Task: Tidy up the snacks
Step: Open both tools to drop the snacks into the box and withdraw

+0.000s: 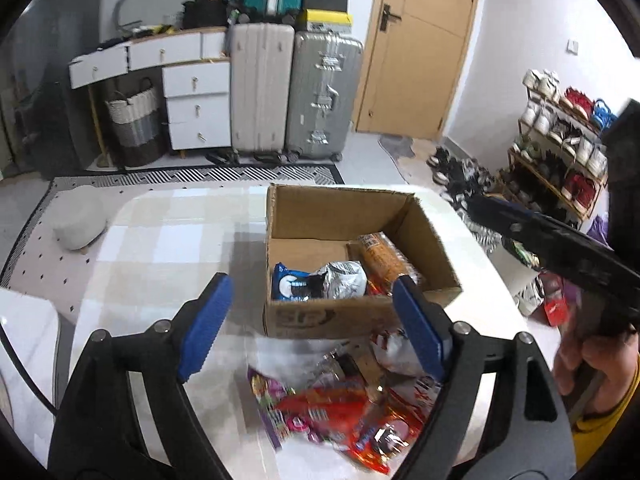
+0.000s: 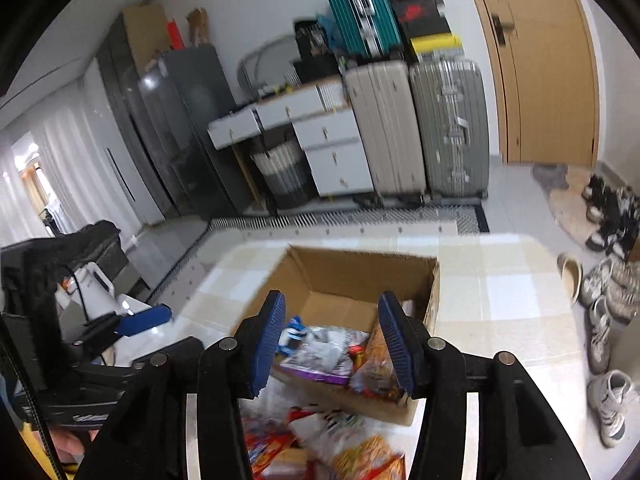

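An open cardboard box (image 1: 360,208) stands on the checked table (image 1: 180,240). Inside lie a blue cookie pack (image 1: 288,284), a crumpled silver bag (image 1: 344,278) and an orange packet (image 1: 380,260). A loose pile of red, orange and purple snack packs (image 1: 340,412) lies on the table in front of the box. My left gripper (image 1: 311,280) is open above this pile, nothing between its blue pads. My right gripper (image 2: 331,298) is open too, above the box (image 2: 360,272) near its front wall, holding nothing. Below it is the snack pile (image 2: 328,440).
Two suitcases (image 1: 296,92) and a white drawer unit (image 1: 196,104) stand against the far wall beside a wooden door (image 1: 420,44). A shoe rack (image 1: 560,152) is at the right. Shoes (image 2: 608,288) lie on the floor. A grey stool (image 1: 80,220) sits left of the table.
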Motion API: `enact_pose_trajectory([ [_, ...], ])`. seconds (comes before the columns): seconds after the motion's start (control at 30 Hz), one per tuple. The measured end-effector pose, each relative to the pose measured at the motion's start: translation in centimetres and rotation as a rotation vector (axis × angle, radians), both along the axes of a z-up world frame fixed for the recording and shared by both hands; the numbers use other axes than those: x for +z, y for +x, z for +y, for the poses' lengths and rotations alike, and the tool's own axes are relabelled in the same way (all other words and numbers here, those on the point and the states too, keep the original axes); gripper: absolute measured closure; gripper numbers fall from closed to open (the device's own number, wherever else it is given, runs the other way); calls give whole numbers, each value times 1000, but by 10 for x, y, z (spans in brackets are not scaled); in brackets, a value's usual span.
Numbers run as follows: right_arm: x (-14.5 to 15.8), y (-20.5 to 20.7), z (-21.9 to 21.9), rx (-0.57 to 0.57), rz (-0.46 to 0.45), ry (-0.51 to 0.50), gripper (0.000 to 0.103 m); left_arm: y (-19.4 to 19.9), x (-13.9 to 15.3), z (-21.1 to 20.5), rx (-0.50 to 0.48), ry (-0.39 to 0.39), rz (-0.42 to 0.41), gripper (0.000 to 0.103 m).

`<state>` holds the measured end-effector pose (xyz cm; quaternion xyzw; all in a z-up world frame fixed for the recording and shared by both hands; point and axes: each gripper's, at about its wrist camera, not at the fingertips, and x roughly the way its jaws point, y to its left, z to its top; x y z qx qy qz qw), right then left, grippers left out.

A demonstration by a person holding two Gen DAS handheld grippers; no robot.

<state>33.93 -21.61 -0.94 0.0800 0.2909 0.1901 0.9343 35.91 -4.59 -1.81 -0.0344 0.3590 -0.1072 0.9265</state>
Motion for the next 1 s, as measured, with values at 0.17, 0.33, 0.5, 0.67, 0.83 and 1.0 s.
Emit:
enact_pose_trajectory([
  [0.17, 30, -71, -1, 12, -99, 36, 41, -64, 26, -3, 25, -14, -62, 19],
  [0.33, 46, -149, 4, 29, -224, 50, 23, -126, 47, -1, 39, -16, -115, 16],
  [0.5, 48, -218, 15, 31, -320, 25, 15, -190, 66, 8, 77, -19, -186, 5],
  [0.67, 43, -267, 18, 18, -353, 24, 10, -261, 84, 28, 139, -25, -260, 0],
  [0.83, 35, -295, 16, -9, -365, 26, 9, -316, 83, 59, 187, -37, -290, 0],
  [1.0, 19, -308, 19, -21, -355, 11, 8, -361, 65, 76, 220, -13, -289, 0],
])
